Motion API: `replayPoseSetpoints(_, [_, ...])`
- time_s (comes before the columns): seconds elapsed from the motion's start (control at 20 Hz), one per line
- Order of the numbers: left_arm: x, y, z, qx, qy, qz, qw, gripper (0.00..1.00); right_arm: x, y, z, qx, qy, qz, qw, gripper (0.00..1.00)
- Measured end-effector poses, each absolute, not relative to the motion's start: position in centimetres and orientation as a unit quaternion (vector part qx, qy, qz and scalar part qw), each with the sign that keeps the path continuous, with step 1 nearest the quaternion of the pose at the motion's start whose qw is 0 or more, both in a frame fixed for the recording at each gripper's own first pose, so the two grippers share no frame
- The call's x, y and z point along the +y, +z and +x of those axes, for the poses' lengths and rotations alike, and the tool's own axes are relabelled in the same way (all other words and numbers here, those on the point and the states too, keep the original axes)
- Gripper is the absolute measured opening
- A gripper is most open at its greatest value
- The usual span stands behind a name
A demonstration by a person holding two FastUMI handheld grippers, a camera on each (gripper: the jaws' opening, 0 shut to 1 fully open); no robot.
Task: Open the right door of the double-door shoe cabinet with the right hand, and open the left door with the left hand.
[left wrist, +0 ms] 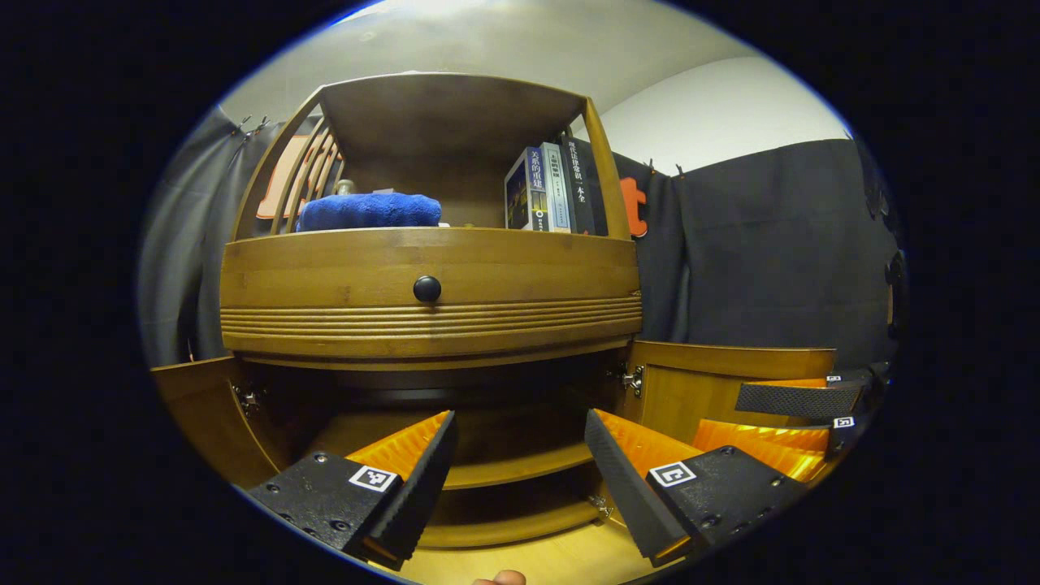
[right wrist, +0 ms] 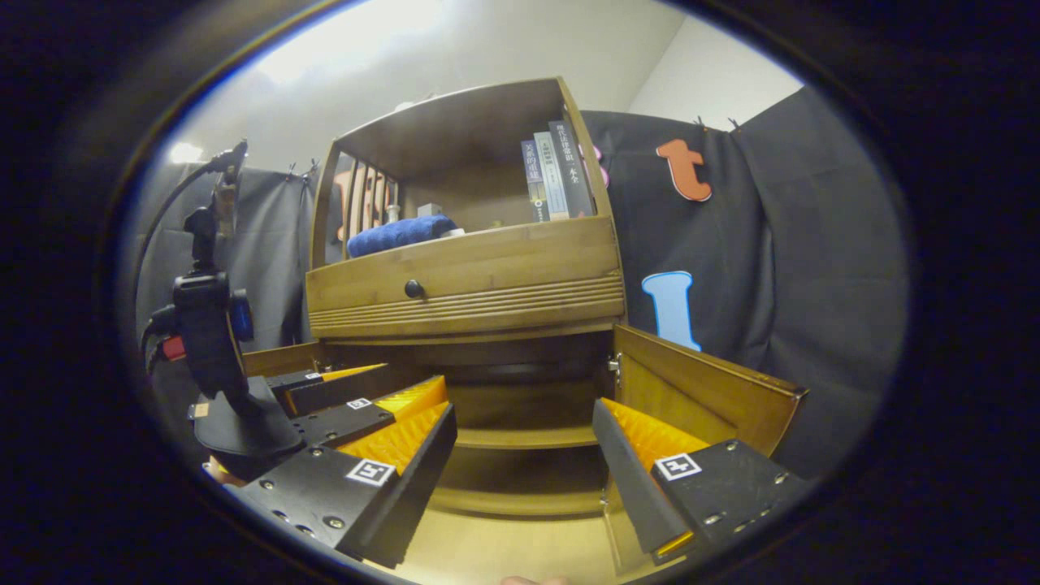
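Observation:
The wooden shoe cabinet (left wrist: 431, 325) stands straight ahead with both lower doors swung outward. Its left door (left wrist: 207, 410) and right door (left wrist: 727, 378) stand wide, baring the inner shelves (left wrist: 520, 470). My left gripper (left wrist: 520, 479) is open and holds nothing, in front of the open compartment. In the right gripper view, the right door (right wrist: 703, 394) stands just right of my right gripper (right wrist: 524, 471), which is open with nothing between its fingers. The left door (right wrist: 276, 357) shows behind my left gripper (right wrist: 366, 398). My right gripper (left wrist: 788, 418) appears beside the right door.
Above the doors is a drawer with a black knob (left wrist: 426, 288). The open top shelf holds a folded blue towel (left wrist: 370, 210) and upright books (left wrist: 548, 188). Black cloth walls flank the cabinet. A fingertip (left wrist: 500, 578) shows at the lower edge over pale wooden floor.

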State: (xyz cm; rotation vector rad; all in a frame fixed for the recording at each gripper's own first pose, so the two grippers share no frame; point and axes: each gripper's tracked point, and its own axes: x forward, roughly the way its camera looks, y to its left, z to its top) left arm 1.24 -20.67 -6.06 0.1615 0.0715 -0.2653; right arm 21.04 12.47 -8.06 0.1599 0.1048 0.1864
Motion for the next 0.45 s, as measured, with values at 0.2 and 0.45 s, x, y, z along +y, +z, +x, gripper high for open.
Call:
replayPoseSetpoints(0.2, [-20.7, -5.3, 1.3, 0.026, -0.132, 0.084, 0.987, 0.99, 12.2, -7.7, 21.0, 0.043, 0.088, 0.072, 0.993, 1.0])
replayPoseSetpoints(0.45, [-21.7, -5.2, 1.4, 0.024, -0.143, 0.083, 0.986, 0.99, 11.7, -7.7, 20.8, 0.038, 0.081, 0.069, 0.994, 1.0])
